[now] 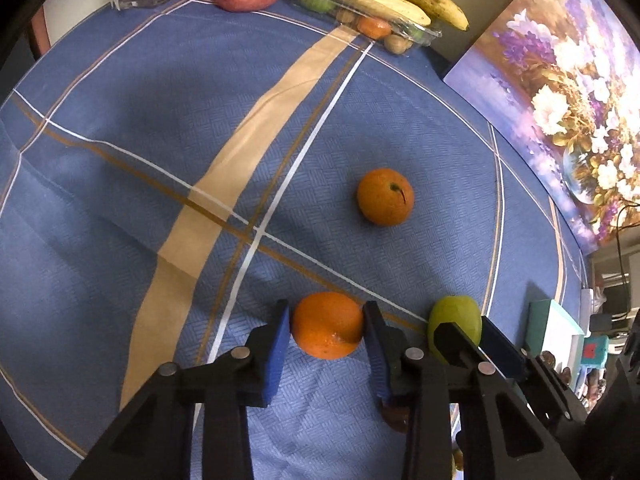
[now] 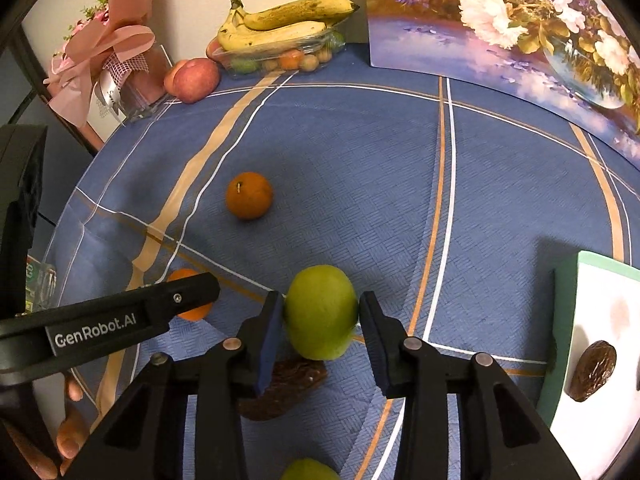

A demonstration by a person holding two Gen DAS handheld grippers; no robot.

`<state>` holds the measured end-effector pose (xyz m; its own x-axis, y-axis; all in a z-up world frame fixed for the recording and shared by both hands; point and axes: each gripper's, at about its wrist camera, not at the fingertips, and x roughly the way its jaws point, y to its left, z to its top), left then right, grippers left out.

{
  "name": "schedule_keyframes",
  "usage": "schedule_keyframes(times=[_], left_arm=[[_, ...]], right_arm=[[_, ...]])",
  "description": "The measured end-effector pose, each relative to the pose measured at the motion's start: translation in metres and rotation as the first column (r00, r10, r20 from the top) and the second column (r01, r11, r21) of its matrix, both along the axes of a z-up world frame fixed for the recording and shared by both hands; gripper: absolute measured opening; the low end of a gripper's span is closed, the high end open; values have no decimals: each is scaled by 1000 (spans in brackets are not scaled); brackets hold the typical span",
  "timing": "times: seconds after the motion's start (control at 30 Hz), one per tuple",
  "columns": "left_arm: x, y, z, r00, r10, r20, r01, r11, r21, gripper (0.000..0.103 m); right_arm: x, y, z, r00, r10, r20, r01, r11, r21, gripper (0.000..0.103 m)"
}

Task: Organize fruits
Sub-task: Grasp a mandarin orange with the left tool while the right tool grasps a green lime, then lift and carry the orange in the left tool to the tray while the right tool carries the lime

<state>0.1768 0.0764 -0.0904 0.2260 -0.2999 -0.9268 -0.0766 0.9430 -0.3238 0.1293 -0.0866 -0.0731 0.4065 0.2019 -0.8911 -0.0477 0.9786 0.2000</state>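
In the left wrist view an orange [image 1: 326, 330] rests on the blue tablecloth [image 1: 120, 180], and my left gripper [image 1: 327, 314] is shut on it, both blue pads against its sides. A green round fruit [image 2: 320, 320] lies just to its right, with my right gripper [image 2: 322, 304] shut on it and a pad touching each side. A second orange [image 1: 385, 197] lies loose farther out on the cloth. A brown date [image 2: 286, 390] sits on the cloth under the right gripper's fingers. Another green fruit [image 2: 308, 473] peeks in at the bottom edge.
A white tray with a green rim [image 2: 564, 320] holding a date [image 2: 594, 370] stands at the right. At the back are bananas [image 2: 280, 26] on a clear fruit box, apples [image 2: 192, 80], a pink wrapped gift [image 2: 108, 60] and a flower painting [image 2: 500, 20]. A person's fingers [image 2: 72, 440] show lower left.
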Motion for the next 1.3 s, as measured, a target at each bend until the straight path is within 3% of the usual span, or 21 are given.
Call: schedule_keyframes(times=[0.9,1.3], left_arm=[[-16,19,28,996,78,47,-80,996,32,38],[-28,10,75,985,71,160,-74,997,17,38]], right_arm=[[-2,-1,-3,1000,2,12,-2,999,33,41],[-17,-16,41,995,-30,94,25,998,55,41]])
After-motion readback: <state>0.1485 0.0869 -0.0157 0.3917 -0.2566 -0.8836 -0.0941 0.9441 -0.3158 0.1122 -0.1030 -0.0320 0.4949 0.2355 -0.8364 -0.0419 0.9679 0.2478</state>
